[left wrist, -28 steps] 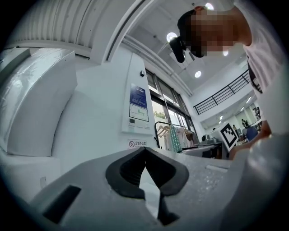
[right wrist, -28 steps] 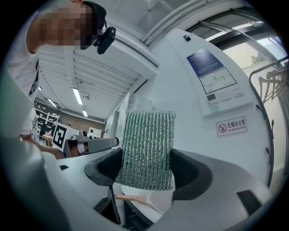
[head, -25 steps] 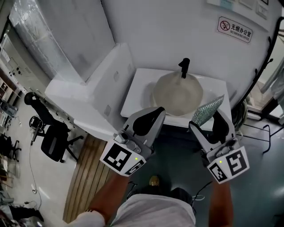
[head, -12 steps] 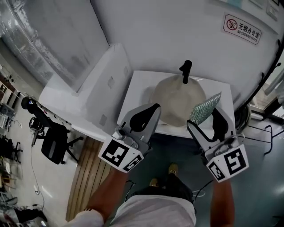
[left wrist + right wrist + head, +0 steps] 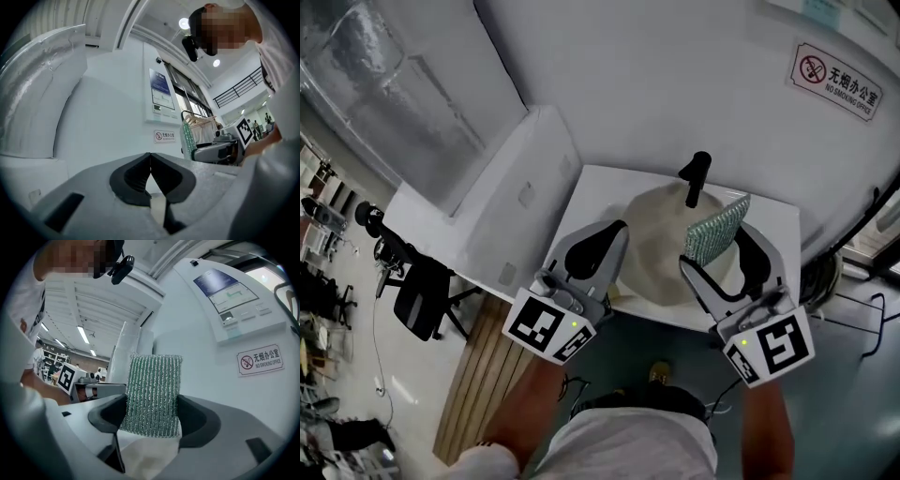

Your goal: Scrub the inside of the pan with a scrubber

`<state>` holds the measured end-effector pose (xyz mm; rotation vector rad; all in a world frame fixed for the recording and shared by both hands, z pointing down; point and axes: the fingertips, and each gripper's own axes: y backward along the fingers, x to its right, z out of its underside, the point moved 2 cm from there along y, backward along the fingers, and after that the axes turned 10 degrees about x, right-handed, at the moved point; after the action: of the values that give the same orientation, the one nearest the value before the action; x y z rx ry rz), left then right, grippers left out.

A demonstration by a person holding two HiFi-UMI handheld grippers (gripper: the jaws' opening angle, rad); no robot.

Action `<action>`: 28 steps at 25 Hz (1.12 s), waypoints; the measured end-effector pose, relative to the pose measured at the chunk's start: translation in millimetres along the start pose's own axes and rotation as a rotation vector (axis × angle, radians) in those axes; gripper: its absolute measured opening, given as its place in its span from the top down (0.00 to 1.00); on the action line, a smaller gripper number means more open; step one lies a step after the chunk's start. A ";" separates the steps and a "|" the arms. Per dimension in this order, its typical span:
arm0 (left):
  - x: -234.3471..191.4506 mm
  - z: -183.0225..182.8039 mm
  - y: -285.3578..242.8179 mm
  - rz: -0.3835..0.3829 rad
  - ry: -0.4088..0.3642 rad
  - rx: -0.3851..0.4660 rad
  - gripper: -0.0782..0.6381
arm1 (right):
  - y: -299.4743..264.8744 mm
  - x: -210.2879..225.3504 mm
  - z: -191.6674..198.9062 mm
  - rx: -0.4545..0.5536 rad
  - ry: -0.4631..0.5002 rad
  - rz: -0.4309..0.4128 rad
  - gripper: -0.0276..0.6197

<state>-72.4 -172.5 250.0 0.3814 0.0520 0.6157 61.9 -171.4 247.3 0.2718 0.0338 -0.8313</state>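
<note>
A round pale pan (image 5: pixel 661 246) lies in a white sink (image 5: pixel 591 192), with a black handle (image 5: pixel 696 178) at its far edge. My right gripper (image 5: pixel 722 246) hovers over the pan's right half, shut on a green mesh scrubber (image 5: pixel 718 228) that stands upright between its pads. In the right gripper view the scrubber (image 5: pixel 153 394) fills the gap of that gripper (image 5: pixel 152 411). My left gripper (image 5: pixel 617 231) is held over the pan's left edge, shut and empty. Its jaws (image 5: pixel 150 161) meet tip to tip in the left gripper view.
A slanted white panel (image 5: pixel 511 220) adjoins the sink on the left. The curved white wall behind carries a no-smoking sign (image 5: pixel 836 80). A black office chair (image 5: pixel 417 295) and a strip of wooden flooring (image 5: pixel 483 375) lie below left. The person's shoe (image 5: pixel 658 373) shows under the sink front.
Both grippers have moved forward from the sink's front edge to above the pan. The scrubber now sits over the pan's right half. Neither grip has changed.
</note>
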 end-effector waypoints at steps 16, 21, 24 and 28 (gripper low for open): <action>-50.0 57.8 -24.4 -0.109 -0.030 -0.177 0.87 | -58.1 21.2 43.6 -0.121 -0.021 -0.060 0.43; -67.9 91.9 -23.6 -0.133 -0.001 -0.285 0.87 | -72.3 13.3 66.6 -0.206 -0.017 -0.074 0.43; -75.2 115.6 -17.1 -0.137 0.025 -0.369 0.84 | -78.3 8.9 87.1 -0.273 -0.030 -0.072 0.43; -81.5 148.0 -7.0 -0.130 0.068 -0.486 0.71 | -85.4 1.4 117.1 -0.375 -0.031 -0.088 0.43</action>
<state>-111.5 -273.7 379.7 -0.1134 -0.0085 0.4928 -8.7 -256.6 340.8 -0.0962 0.1717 -0.8986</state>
